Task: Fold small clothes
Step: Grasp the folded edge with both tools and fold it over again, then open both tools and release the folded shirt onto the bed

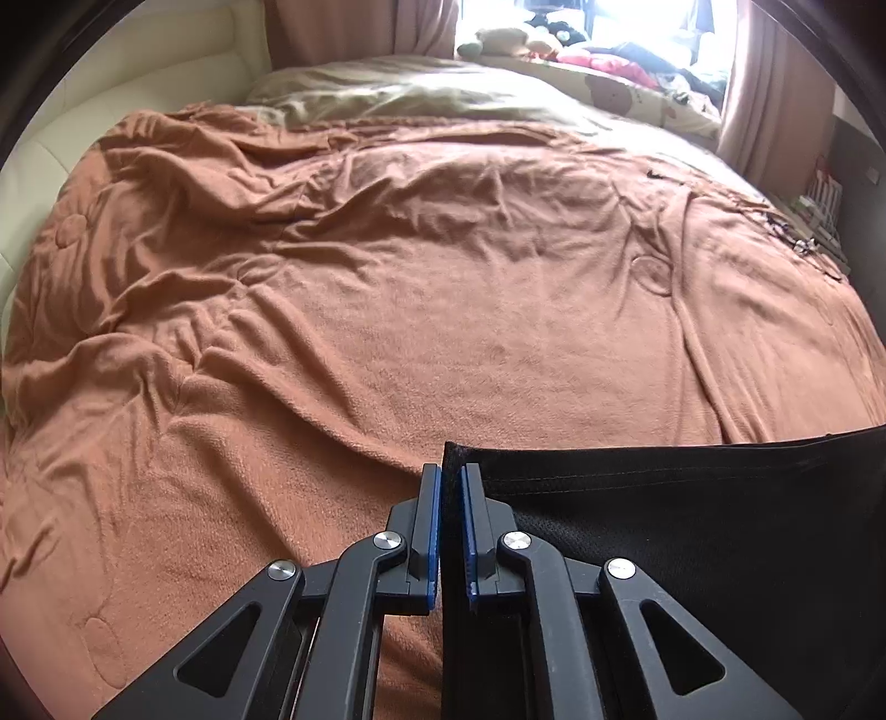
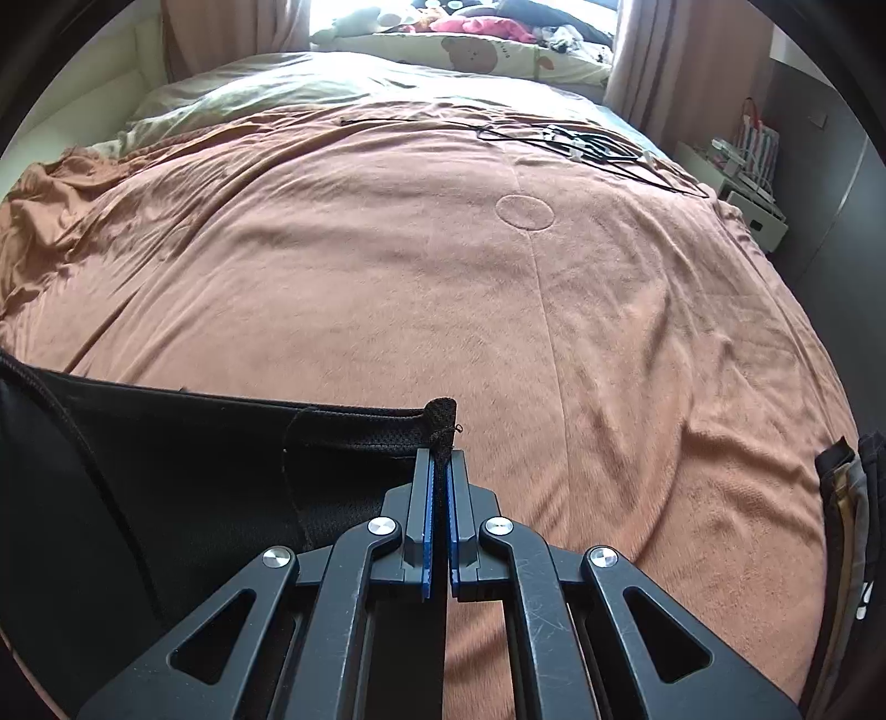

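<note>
A black garment (image 1: 692, 526) with a mesh lining is stretched between my two grippers above the bed. My left gripper (image 1: 451, 471) is shut on its left corner, the cloth running off to the right of the fingers. In the right wrist view the same black garment (image 2: 194, 476) spreads to the left. Its right corner pokes up between the blue pads of my right gripper (image 2: 441, 457), which is shut on it. The lower part of the garment is hidden under the grippers.
An orange-brown fleece blanket (image 1: 387, 277) covers the bed, rumpled at the left. Black cables (image 2: 581, 144) lie at the far right of the bed. Pillows and plush toys (image 2: 470, 50) sit by the window. A white bedside stand (image 2: 747, 199) is at the right. Dark folded cloth (image 2: 847, 498) lies at the right edge.
</note>
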Motion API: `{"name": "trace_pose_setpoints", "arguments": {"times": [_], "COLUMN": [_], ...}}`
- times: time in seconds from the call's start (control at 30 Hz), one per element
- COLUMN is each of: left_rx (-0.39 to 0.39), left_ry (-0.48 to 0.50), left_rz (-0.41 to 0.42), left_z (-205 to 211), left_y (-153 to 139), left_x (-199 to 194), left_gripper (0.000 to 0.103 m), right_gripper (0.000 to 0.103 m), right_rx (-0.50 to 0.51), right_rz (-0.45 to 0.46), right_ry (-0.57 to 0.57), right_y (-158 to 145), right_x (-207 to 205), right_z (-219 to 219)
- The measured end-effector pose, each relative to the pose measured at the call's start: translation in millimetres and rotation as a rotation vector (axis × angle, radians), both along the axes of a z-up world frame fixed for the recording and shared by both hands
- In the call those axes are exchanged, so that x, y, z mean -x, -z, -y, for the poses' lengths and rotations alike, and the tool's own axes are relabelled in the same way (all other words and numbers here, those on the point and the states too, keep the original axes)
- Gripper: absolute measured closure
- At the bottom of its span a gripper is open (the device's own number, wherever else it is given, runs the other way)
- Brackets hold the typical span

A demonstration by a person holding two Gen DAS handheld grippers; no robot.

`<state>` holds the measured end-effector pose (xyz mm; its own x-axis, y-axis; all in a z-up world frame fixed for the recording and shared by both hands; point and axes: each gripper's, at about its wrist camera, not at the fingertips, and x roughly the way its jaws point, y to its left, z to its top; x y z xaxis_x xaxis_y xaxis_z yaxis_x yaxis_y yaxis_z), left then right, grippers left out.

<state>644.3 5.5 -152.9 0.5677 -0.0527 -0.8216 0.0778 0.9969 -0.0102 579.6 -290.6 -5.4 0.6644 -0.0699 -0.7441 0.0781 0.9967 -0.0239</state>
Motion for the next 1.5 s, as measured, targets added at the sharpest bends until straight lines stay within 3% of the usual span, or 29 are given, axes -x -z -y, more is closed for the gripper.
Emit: {"name": "trace_pose_setpoints", "arguments": {"times": [0.07, 0.1, 0.13, 0.2, 0.23, 0.3, 0.77, 1.2, 1.5], "left_rx": [0.0, 0.004, 0.012, 0.022, 0.025, 0.026, 0.048, 0.057, -0.04], "left_ry": [-0.004, -0.004, -0.003, -0.007, -0.005, 0.006, 0.054, 0.049, 0.018], "left_rz": [-0.015, -0.018, -0.023, -0.025, -0.021, -0.017, -0.073, -0.125, -0.134], "left_z": [-2, -4, -7, -11, -14, -16, -20, -28, -35], "left_y": [1, 1, 2, 2, 2, 1, 4, 20, 32], "left_x": [1, 2, 6, 13, 19, 29, 107, 187, 225], "left_gripper": [0.093, 0.09, 0.079, 0.061, 0.052, 0.048, 0.047, 0.047, 0.047], "right_gripper": [0.097, 0.088, 0.064, 0.031, 0.03, 0.03, 0.03, 0.03, 0.03], "right_rx": [0.016, 0.02, 0.015, -0.004, -0.019, -0.05, -0.122, -0.173, -0.084], "right_rz": [-0.012, -0.017, -0.016, -0.001, 0.01, 0.007, -0.03, -0.028, -0.072], "right_ry": [0.013, 0.013, 0.01, 0.011, 0.008, -0.001, -0.067, -0.021, -0.015], "right_y": [3, 4, 4, 4, 4, 4, 14, 24, 40], "right_x": [-1, 1, 4, 12, 18, 29, 112, 192, 236], "right_z": [-3, -4, -3, 0, 3, 7, 14, 18, 6]}}
